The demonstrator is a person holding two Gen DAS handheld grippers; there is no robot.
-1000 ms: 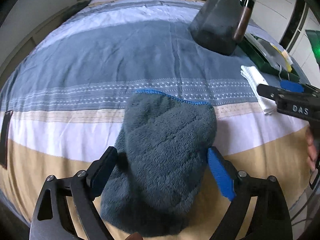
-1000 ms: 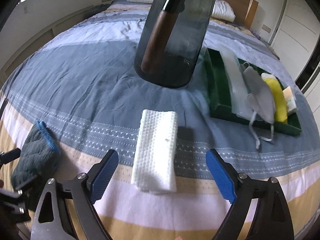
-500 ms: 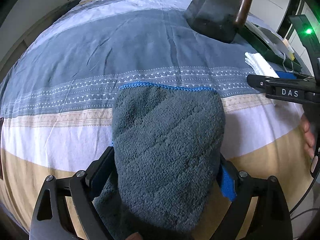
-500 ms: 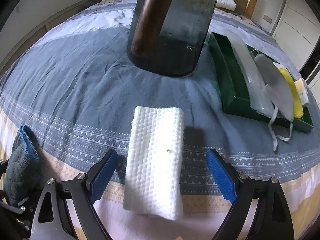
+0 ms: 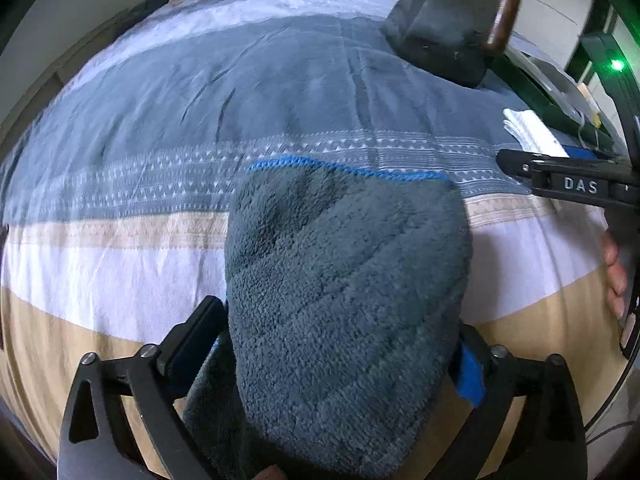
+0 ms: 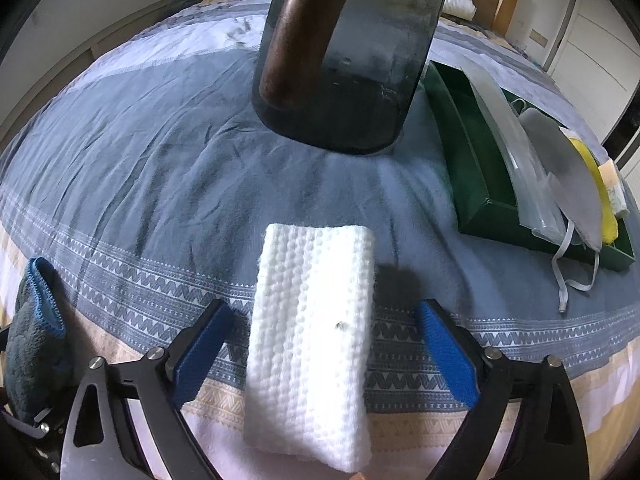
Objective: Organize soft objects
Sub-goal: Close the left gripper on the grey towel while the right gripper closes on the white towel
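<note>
A fluffy dark grey towel with a blue edge [image 5: 344, 296] lies on the striped bedspread [image 5: 200, 92], filling the space between the fingers of my left gripper [image 5: 336, 356]. The jaws stand wide open around it. It also shows at the far left of the right wrist view [image 6: 32, 332]. A folded white waffle cloth [image 6: 312, 360] lies between the open fingers of my right gripper [image 6: 320, 356], which touch nothing. The white cloth shows far right in the left wrist view [image 5: 532, 132].
A dark smoked-glass jug with a brown handle [image 6: 344, 56] stands on the bed beyond the white cloth. A green tray [image 6: 464, 148] at the right holds a clear sleeve, a grey face mask [image 6: 568, 176] and a yellow cloth [image 6: 596, 192]. Pillows lie at the headboard.
Both grippers have moved forward and lower over their cloths. The grey towel now fills the left gripper's gap, and the white cloth reaches deep between the right fingers. Both jaws stay open.
</note>
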